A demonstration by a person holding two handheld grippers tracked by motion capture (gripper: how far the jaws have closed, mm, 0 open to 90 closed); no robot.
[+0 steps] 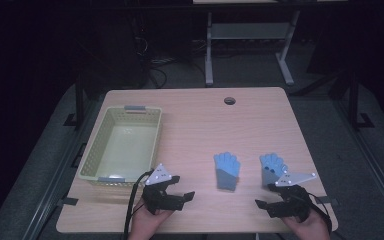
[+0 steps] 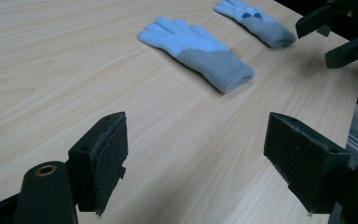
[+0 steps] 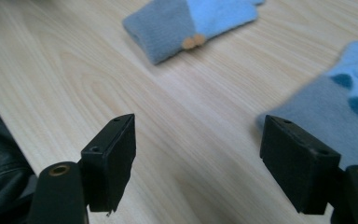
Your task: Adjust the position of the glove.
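Two light-blue knit gloves with grey cuffs lie flat on the wooden table (image 1: 195, 125). One glove (image 1: 227, 170) (image 2: 200, 51) (image 3: 191, 23) rests at centre right. The other glove (image 1: 272, 167) (image 2: 256, 21) (image 3: 340, 107), with dark dots on it, lies further right. My left gripper (image 1: 182, 189) (image 2: 196, 154) hovers near the front edge, left of the gloves, open with nothing between its pads. My right gripper (image 1: 265, 196) (image 3: 198, 154) (image 2: 331, 35) is open just in front of the dotted glove's cuff, which lies beside one jaw.
A pale yellow-green plastic basket (image 1: 92, 150) stands at the table's left with nothing inside. A round cable hole (image 1: 229, 101) sits near the far edge. Behind the table are a dark floor, cables and a white desk frame (image 1: 209, 55).
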